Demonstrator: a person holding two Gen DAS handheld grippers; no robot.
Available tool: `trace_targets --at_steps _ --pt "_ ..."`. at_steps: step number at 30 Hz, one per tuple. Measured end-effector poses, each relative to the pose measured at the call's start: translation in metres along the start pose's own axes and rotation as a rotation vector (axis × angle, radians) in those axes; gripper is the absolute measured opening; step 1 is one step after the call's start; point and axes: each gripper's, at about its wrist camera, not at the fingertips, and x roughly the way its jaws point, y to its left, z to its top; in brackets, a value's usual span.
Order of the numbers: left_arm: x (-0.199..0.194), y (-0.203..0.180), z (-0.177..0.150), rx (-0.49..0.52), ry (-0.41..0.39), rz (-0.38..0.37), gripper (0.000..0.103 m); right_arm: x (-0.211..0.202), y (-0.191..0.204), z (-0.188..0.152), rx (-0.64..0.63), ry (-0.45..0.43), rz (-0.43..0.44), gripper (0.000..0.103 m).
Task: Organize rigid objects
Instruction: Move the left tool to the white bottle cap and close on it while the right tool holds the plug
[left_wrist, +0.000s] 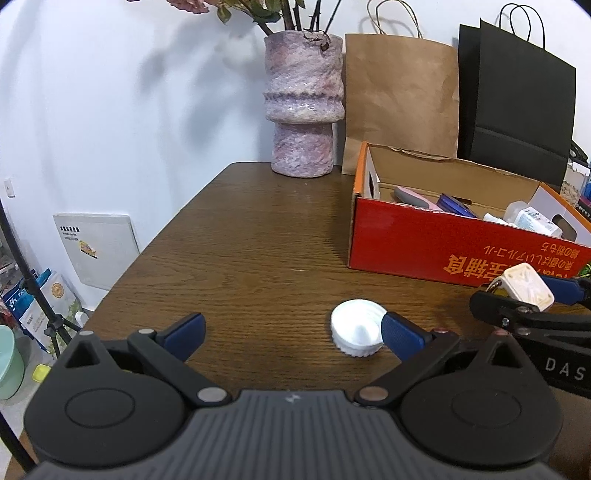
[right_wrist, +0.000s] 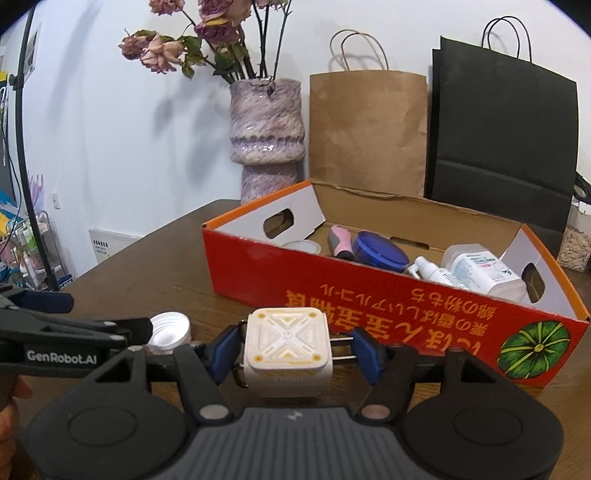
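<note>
Box (right_wrist: 369, 291) stands on the table (left_wrist: 258, 229), vase (left_wrist: 301, 103) and bags (left_wrist: 399, 99) behind it.

Wooden table (left_wrist: 258, 229), dark brown, visible grain. At its far edge, against the white wall (left_wrist: 129, 92), a mottled purple-pink ceramic vase (left_wrist: 301, 103) holding dried roses (right_wrist: 166, 51) on dark stems. Just right of the vase, a brown paper bag (left_wrist: 400, 103) with twisted handles, upright; beside it a black paper bag (left_wrist: 521, 107), also upright, partly overlapping the brown one's right edge. Left of the table, low down: black tripod leg (left_wrist: 40, 295), white wall panel (left_wrist: 98, 247) with a small sticker, packaged goods on the floor, pale green container (left_wrist: 9, 365). Wire rack (right_wrist: 37, 251) with items at far left in the right wrist view; contents too small to identify
</note>
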Motion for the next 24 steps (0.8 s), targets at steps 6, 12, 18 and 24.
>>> trace_targets --at_steps 6,12,18,24 --pt "0.010 -0.013 0.002 0.013 0.013 -0.006 0.103 -0.003 -0.011 0.001 0.002 -0.012 -0.006 0.065" --pt "0.016 -0.026 0.004 0.027 0.021 -0.017 0.103 -0.007 -0.022 0.001 -0.001 -0.019 -0.017 0.065" --pt "0.023 -0.039 0.007 0.029 0.035 -0.023 0.103 -0.010 -0.034 0.001 0.006 -0.025 -0.025 0.065" --pt "0.031 -0.044 0.009 0.009 0.060 -0.029 0.103 -0.010 -0.044 0.001 0.013 -0.026 -0.029 0.065"
